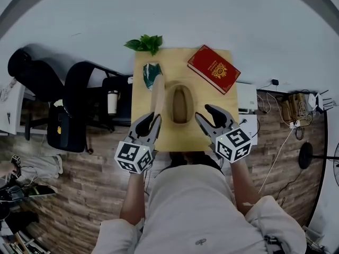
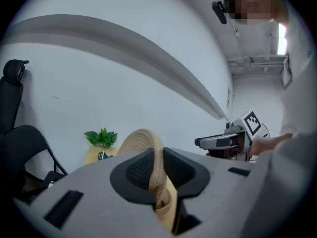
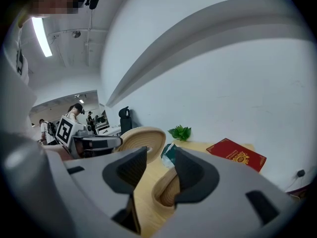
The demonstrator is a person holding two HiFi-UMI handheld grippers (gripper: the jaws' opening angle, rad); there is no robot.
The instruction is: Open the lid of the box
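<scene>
Scene read from left to right. Dark office chairs are standing on the floor left of the table, clear of the work. The left gripper is gripping the woven lid. Its jaws are standing nearly together, with the pads pressing on either face of the lid's rim, as the left gripper view is showing. The lid is being held on edge, raised off the box and just to its left, probably so that the opening is being left free. A pinch on the thin rim is suiting so light and stiff a piece. Beyond it, toward the table's far edge, a green packet and a plant are lying out of the way. The oval box is sitting at the table's middle with its top uncovered, so the opening itself is appearing done. The right gripper is hovering just beside the box's near right side, jaws standing well apart and holding nothing. In its own view the box's rim is showing beyond them, a placing that would be suiting a steadying role. A red book is lying at the far right corner, well apart.
</scene>
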